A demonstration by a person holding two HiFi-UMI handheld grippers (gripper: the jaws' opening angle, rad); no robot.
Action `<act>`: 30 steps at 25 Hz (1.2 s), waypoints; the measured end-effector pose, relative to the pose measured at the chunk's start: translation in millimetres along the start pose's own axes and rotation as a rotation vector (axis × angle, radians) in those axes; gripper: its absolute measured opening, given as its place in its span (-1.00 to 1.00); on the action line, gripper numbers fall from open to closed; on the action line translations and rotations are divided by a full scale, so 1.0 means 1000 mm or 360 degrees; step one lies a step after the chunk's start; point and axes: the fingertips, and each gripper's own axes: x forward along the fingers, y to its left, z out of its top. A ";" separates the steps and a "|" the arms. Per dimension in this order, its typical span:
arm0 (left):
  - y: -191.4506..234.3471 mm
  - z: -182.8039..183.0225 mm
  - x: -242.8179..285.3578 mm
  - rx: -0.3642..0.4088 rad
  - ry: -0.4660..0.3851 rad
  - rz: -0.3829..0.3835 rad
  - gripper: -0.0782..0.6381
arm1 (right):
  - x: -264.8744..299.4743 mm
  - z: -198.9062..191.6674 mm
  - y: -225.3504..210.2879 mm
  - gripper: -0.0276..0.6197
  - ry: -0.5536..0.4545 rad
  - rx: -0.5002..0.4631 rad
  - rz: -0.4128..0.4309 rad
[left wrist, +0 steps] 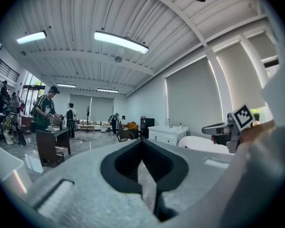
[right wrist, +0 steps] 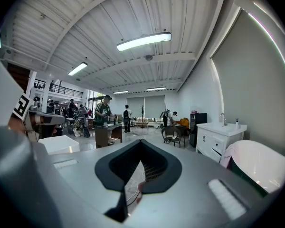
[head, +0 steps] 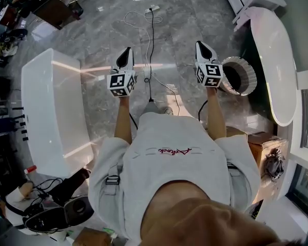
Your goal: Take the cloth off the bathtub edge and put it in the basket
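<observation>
Past my shirt (head: pixel 169 163), left gripper (head: pixel 126 55) and right gripper (head: pixel 202 47) are clenched empty, held level for the approach. Cloth (head: pixel 245 18) drapes the bathtub (head: pixel 274 60) end, with the basket (head: pixel 250 77) by my right gripper.

The head view looks steeply down from above the person (head: pixel 169 173) onto the floor (head: pixel 185 14). Each gripper view looks out level along its own jaws, which sit close at the bottom. All three share the bathtub (head: pixel 274 60).
</observation>
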 end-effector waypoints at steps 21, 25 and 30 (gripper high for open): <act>-0.005 -0.010 0.035 0.0001 0.0011 -0.0025 -0.78 | 0.018 -0.011 -0.024 -0.89 0.0004 0.0009 -0.0026; 0.009 -0.015 0.050 -0.0008 0.0015 -0.0015 -0.78 | 0.039 -0.011 -0.025 -0.89 0.0004 -0.0002 -0.0018; 0.028 -0.016 0.074 -0.0016 0.0007 0.0000 -0.78 | 0.073 -0.008 -0.026 -0.89 0.0005 -0.0010 -0.0001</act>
